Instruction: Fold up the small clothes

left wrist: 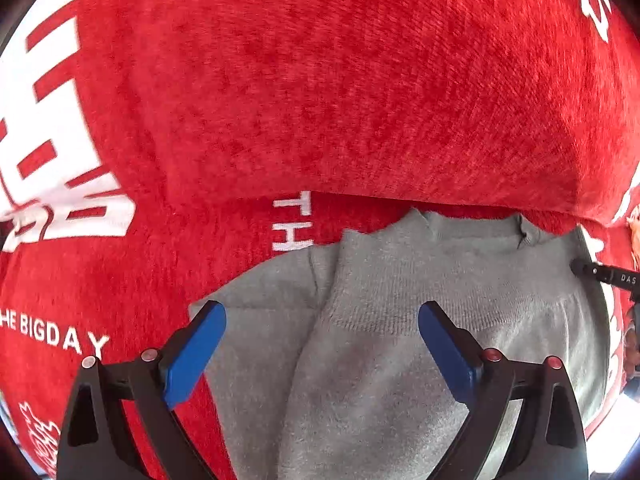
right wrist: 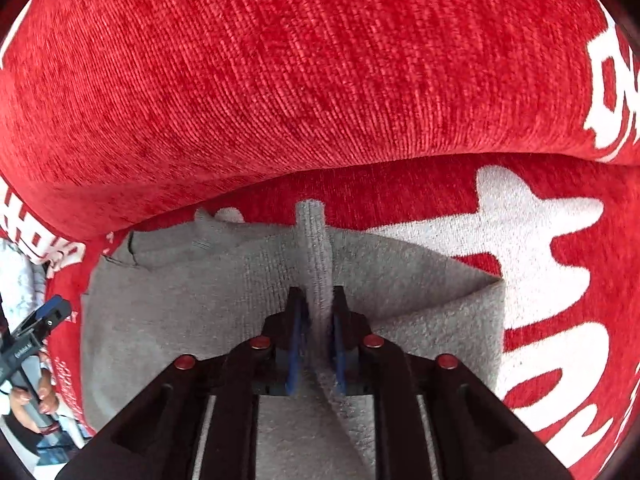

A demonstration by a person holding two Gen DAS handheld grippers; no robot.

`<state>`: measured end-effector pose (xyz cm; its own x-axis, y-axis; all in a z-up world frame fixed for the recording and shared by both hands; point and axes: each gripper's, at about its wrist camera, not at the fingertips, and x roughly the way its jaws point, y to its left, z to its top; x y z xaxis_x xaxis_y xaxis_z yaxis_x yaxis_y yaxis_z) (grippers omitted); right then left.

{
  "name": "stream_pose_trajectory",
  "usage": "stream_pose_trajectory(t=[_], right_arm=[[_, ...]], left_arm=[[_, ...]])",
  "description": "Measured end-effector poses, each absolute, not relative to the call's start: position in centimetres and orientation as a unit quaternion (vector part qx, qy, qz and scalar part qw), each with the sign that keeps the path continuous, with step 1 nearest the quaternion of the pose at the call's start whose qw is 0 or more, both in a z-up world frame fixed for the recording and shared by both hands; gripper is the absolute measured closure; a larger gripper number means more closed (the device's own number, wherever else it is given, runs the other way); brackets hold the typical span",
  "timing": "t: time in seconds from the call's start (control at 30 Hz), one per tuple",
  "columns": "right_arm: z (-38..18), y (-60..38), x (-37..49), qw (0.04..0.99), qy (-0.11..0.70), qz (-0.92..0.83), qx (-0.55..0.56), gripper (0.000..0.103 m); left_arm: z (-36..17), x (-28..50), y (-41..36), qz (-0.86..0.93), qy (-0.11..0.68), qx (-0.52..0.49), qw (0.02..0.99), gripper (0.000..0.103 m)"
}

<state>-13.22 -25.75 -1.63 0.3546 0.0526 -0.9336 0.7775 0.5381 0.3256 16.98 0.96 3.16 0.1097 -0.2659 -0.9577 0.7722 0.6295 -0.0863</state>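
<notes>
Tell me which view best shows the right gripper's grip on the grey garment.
The right wrist view: the right gripper is shut on a pinched ridge of the grey garment. The left wrist view shows only the flat garment between the open left gripper.

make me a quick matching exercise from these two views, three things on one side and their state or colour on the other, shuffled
Things:
1. left gripper
2. right gripper
3. red cloth

States:
A. printed with white lettering
B. jaws spread apart above the grey garment, holding nothing
C. jaws shut on a raised fold of the grey garment

Pairs: 1-B, 2-C, 3-A
</notes>
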Motion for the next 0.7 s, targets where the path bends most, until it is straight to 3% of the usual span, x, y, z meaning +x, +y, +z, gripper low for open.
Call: stream_pose_trajectory(t=[0.1,0.17,0.2,0.23,0.4,0.5,0.67,0.7], right_arm=[[-1.4,-25.6,-13.2,0.716,0.509,-0.252,0.405,0.077],[-1.4,-25.2,-13.3,0.717,0.508,-0.256,0.403,0.078],[-1.4,-25.1,-13.2,0.715,0.510,-0.259,0.401,0.083],[-1.2,-24.8,-13.0,0.715,0.514,-0.265,0.392,0.097],[2.0,-23.2,-11.7,0.753,0.509,-0.244,0.337,0.097],[2.8,-23.5,-10.5,0.767,0.503,-0.230,0.325,0.097],[-2.3,-25.5,-10.8,0.718,0.538,-0.259,0.358,0.099],[-2.6,-25.8,-11.2,0.720,0.526,-0.260,0.371,0.099]], left_arm=[[1.2,17.2,-0.1,-0.361,0.583,0.246,0.685,0.011],[-0.6,17.1,-0.2,-0.360,0.608,0.252,0.661,0.055],[-0.9,17.0,0.3,-0.362,0.615,0.249,0.654,0.083],[-0.5,16.9,0.6,-0.368,0.606,0.242,0.662,0.094],[3.1,16.3,2.8,-0.388,0.570,0.228,0.687,0.095],[2.6,16.9,4.0,-0.369,0.576,0.224,0.694,0.095],[-0.6,16.7,3.1,-0.342,0.577,0.251,0.698,0.094],[-0.4,16.6,3.2,-0.338,0.574,0.254,0.701,0.089]])
